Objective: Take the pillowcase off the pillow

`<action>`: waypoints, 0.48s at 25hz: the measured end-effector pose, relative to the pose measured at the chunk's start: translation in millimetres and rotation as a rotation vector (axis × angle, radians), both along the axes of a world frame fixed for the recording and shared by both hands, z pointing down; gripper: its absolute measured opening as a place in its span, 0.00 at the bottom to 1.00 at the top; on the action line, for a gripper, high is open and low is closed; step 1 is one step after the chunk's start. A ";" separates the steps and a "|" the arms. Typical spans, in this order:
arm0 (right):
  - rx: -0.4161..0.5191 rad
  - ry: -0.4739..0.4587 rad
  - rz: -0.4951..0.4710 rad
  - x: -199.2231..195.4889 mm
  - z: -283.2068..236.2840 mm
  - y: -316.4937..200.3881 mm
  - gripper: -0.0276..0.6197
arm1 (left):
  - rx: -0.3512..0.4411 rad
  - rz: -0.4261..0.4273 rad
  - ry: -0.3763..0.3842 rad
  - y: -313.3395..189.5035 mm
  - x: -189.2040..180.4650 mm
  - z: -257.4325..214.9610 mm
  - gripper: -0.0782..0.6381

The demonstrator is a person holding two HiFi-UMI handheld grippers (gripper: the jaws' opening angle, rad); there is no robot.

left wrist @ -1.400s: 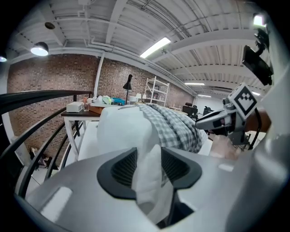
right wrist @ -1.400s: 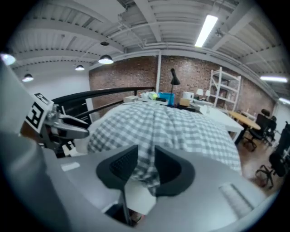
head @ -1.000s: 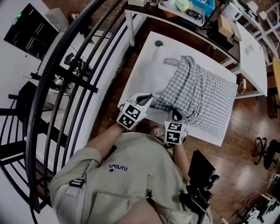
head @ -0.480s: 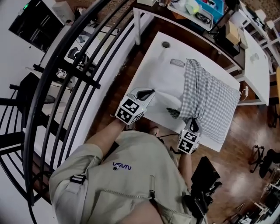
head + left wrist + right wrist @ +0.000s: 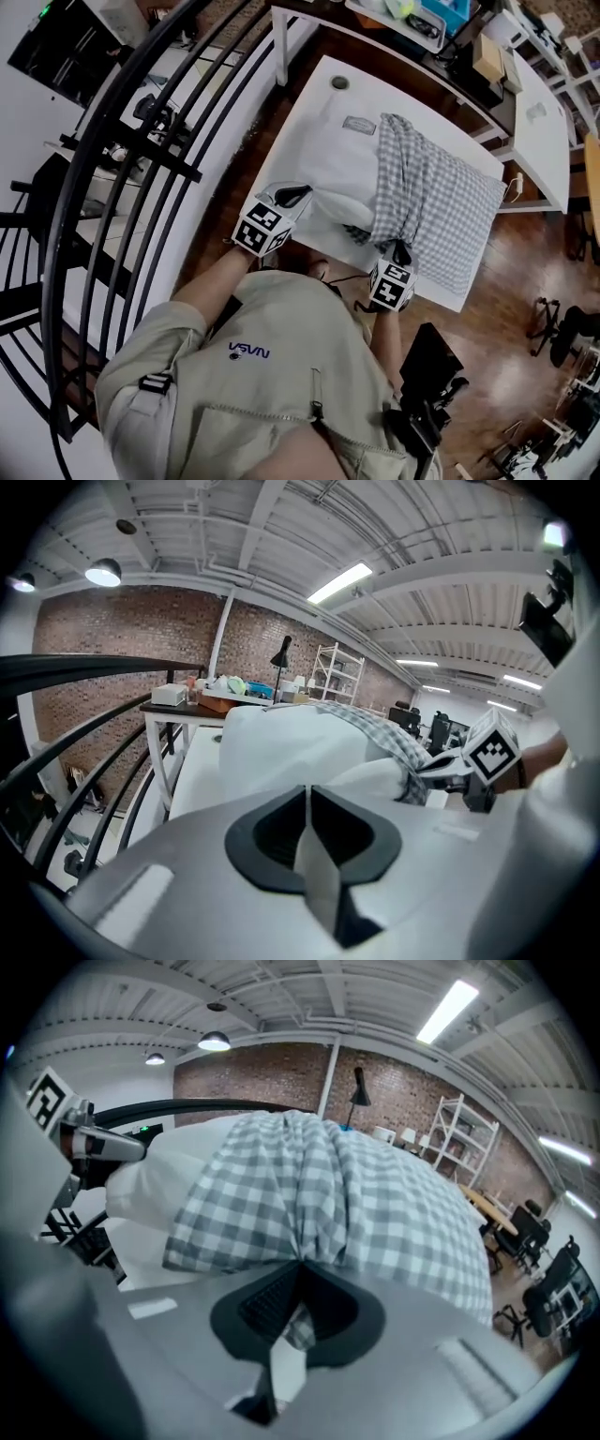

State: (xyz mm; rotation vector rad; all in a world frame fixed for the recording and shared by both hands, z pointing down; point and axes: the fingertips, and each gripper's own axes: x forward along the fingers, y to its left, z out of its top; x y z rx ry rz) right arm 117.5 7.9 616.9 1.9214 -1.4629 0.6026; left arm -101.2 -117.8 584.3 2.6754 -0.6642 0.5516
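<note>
A white pillow (image 5: pixel 328 164) lies on the white table (image 5: pixel 309 103), its left half bare. The grey-and-white checked pillowcase (image 5: pixel 441 202) still covers its right half, bunched into folds at its open edge. My left gripper (image 5: pixel 300 194) is shut on the bare pillow's near corner; in the left gripper view its jaws (image 5: pixel 306 803) pinch white fabric of the pillow (image 5: pixel 281 747). My right gripper (image 5: pixel 401 249) is shut on the pillowcase's near edge; checked cloth (image 5: pixel 375 1204) gathers into its jaws (image 5: pixel 298 1283), with the bare pillow (image 5: pixel 141 1190) to their left.
A black curved railing (image 5: pixel 141 141) runs along the left. A cluttered desk (image 5: pixel 422 28) stands behind the table, another white table (image 5: pixel 539 103) at the right. A round hole (image 5: pixel 339 82) marks the tabletop's far corner, with a small label (image 5: pixel 359 125) near it. Wooden floor surrounds the table.
My right gripper has pulled the checked pillowcase rightward along the pillow, baring more white pillow. My left gripper keeps its hold on the pillow's corner, nearly in place.
</note>
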 end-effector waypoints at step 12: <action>0.172 -0.310 -0.203 -30.0 -77.7 1.2 0.19 | 0.160 -0.073 0.033 12.1 11.7 -77.7 0.28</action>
